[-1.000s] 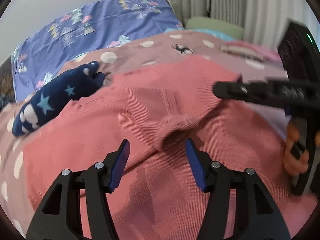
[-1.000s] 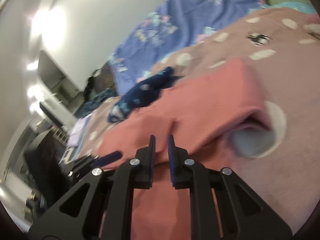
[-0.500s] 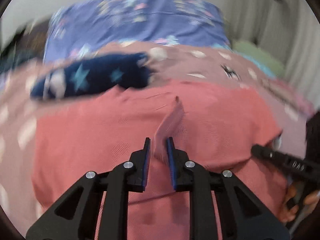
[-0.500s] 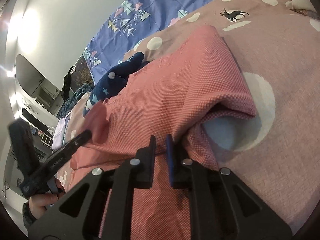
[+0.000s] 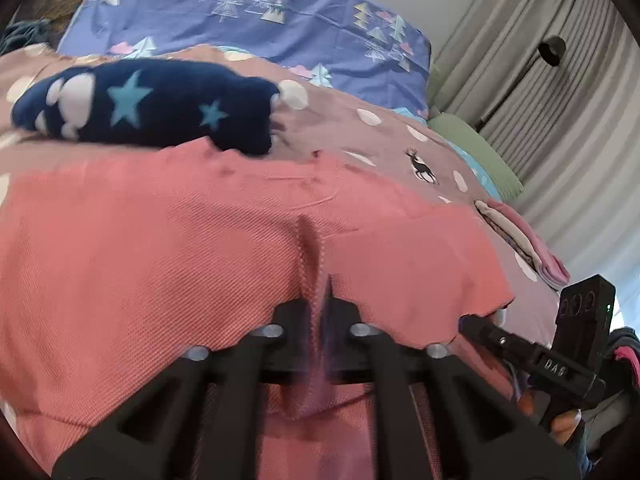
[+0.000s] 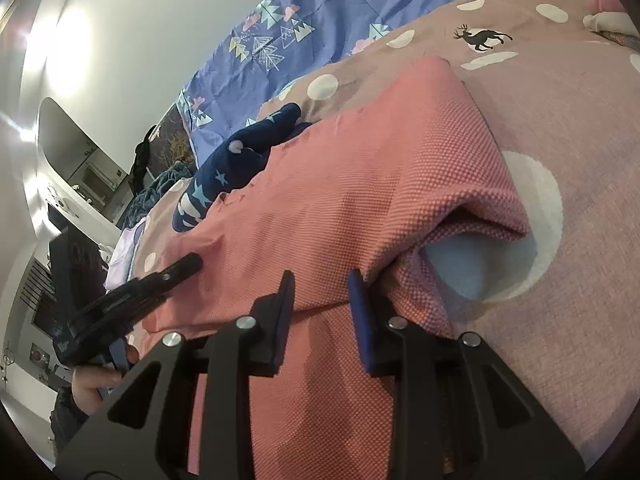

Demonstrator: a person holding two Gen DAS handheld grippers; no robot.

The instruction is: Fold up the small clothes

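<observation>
A waffle-knit coral garment (image 5: 160, 248) is spread on the dotted bedspread (image 5: 360, 140), a ridge pinched by the left gripper (image 5: 318, 312), while the right gripper (image 6: 320, 300) is seen opening around its folded edge.

Pink waffle-knit garment (image 5: 168, 240) lies spread on the bed, one ridge pinched up.

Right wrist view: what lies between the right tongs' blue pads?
A fold of the coral-pink waffle-knit garment lies between the opening right tongs, unpinched; right wrist view.
</observation>
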